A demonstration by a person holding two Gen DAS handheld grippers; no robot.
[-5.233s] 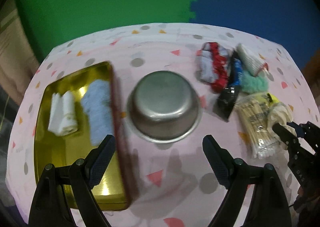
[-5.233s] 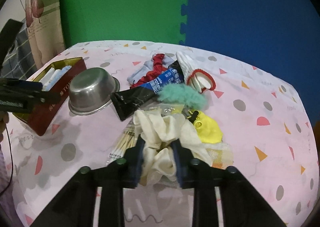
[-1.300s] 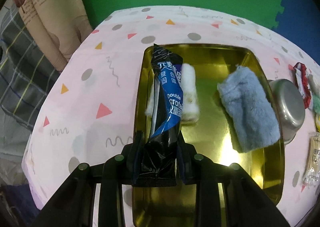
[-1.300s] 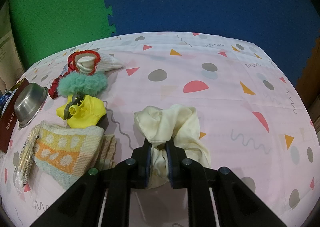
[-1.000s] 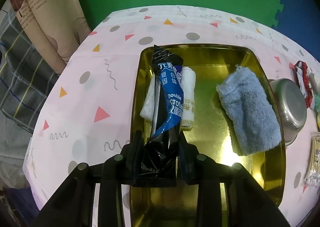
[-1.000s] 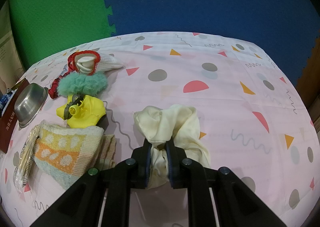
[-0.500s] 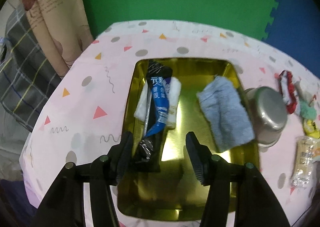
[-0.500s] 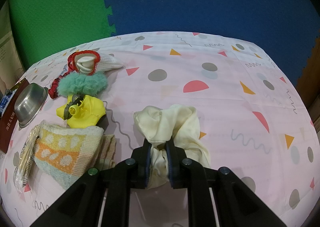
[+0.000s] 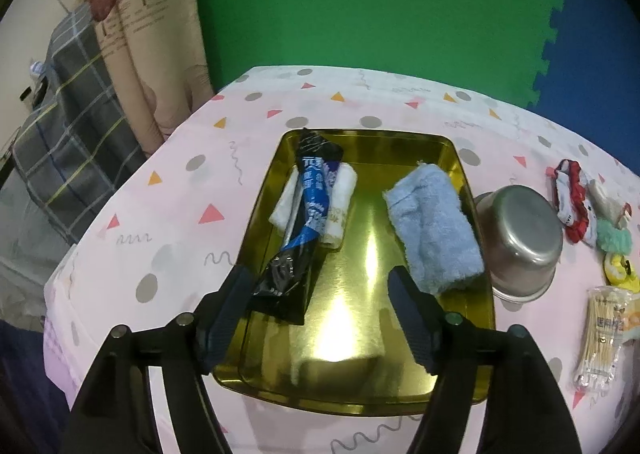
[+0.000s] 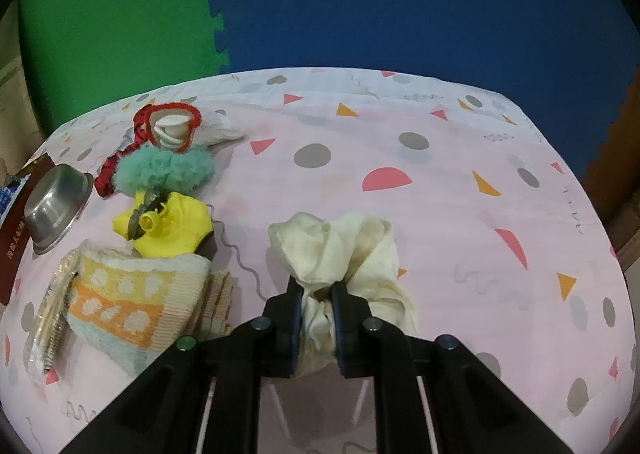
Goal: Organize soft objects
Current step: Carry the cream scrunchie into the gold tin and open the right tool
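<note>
Cream scrunchie [image 10: 340,246] clamped in right tongs [image 10: 316,290]; left tongs [image 9: 320,286] just opened, empty

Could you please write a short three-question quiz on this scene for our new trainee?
1. True or false: the left gripper grips the black and blue packet.
2. What does the right gripper hold? A) cream cloth B) yellow toy C) teal scrunchie
3. Name the fluffy item lying in the gold tray beside the packet.

Key
1. False: its jaws have just been opening and the packet lies free in the tray.
2. A, the cream cloth.
3. The light blue towel.
</note>
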